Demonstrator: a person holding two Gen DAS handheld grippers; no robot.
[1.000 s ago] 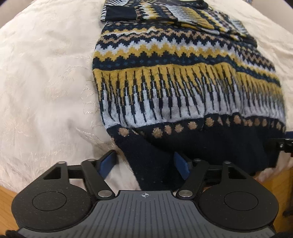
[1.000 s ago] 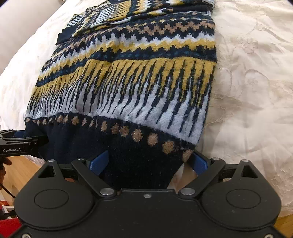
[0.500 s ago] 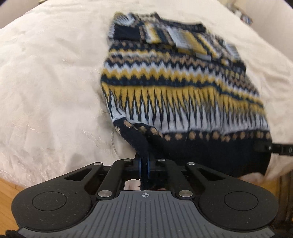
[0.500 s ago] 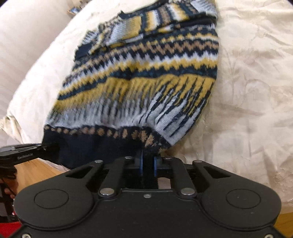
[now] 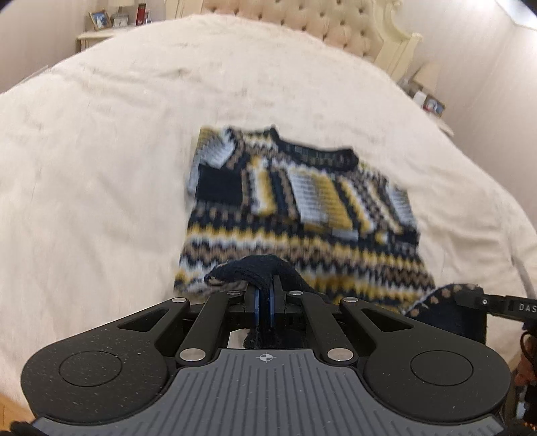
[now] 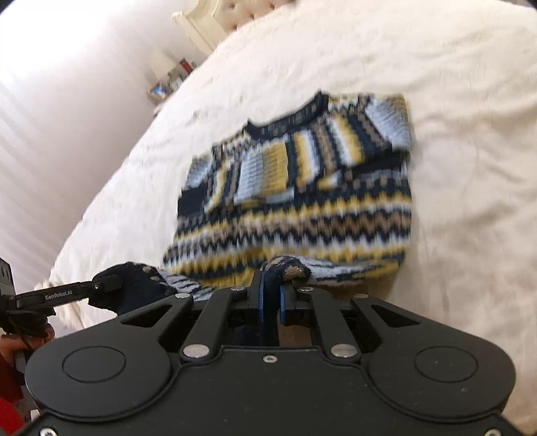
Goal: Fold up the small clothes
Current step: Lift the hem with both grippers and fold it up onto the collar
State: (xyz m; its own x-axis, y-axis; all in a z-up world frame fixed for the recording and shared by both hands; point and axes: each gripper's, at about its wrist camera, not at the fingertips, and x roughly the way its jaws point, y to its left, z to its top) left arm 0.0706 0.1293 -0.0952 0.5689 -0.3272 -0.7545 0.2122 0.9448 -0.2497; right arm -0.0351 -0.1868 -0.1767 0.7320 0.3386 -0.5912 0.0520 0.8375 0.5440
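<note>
A small knitted sweater (image 5: 302, 214) (image 6: 302, 187) in navy, yellow, tan and pale blue lies on a cream bedspread, collar at the far end, sleeves folded across the chest. My left gripper (image 5: 264, 295) is shut on the navy hem at the sweater's near left corner and holds it lifted above the bed. My right gripper (image 6: 271, 291) is shut on the hem at the near right corner, also lifted. Each gripper shows at the edge of the other's view, with dark hem bunched in it. The lifted hem curls over the patterned body.
The cream bedspread (image 5: 100, 167) spreads wide on both sides of the sweater. A tufted headboard (image 5: 302, 20) stands at the far end, with a bedside table (image 5: 100, 30) carrying frames and small items. A pale wall (image 6: 50, 117) lies left in the right wrist view.
Both grippers closed on the hem corners, then rose and tipped up, lifting the hem off the bed. The sweater now looks farther and smaller, and the headboard has come into view.
</note>
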